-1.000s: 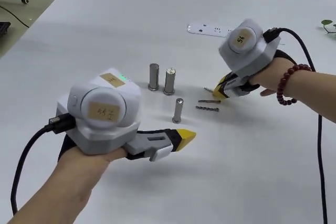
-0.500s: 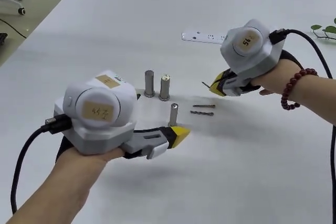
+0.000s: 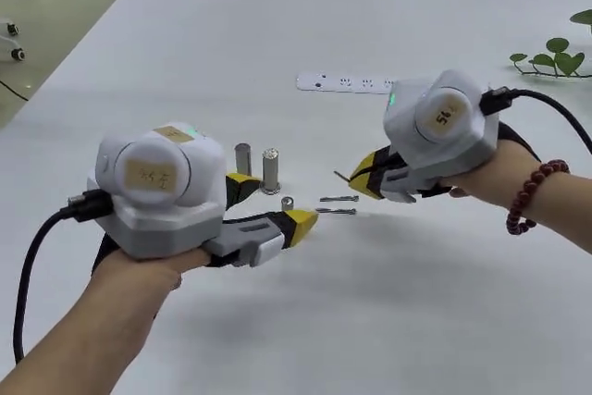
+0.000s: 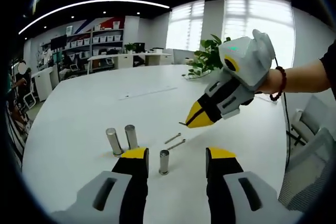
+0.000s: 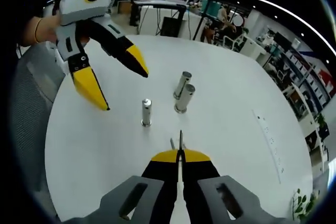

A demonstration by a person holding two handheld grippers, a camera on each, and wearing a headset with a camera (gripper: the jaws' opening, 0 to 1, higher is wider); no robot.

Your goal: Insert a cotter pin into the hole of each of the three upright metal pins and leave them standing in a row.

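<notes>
Straddling the lone metal pin (image 3: 287, 203) in the head view, the left gripper (image 3: 273, 201) has its jaws spread, one on each side, with a gap to the pin on both. The two other metal pins (image 3: 271, 169) stand side by side just behind it, all three well in from every edge of the tabletop (image 3: 185, 62). The right gripper (image 3: 361, 176) is clamped on a cotter pin (image 3: 342, 175) whose tip pokes out toward the lone pin; two loose cotter pins (image 3: 339, 199) lie flat just beside that pin

Left gripper view – the lone pin stands upright between the spread jaws, nearer the one on the view's left, with the right gripper's nose above and beyond

Right gripper view – the pinched cotter pin runs straight out along the shut jaws, aimed between the lone pin and the pair. The hole cannot be made out

To do this step well, I judge: close the left jaws low on the pin, leaving its top free, turn the hole to face the cotter pin, then feed it in level and slowly
</notes>
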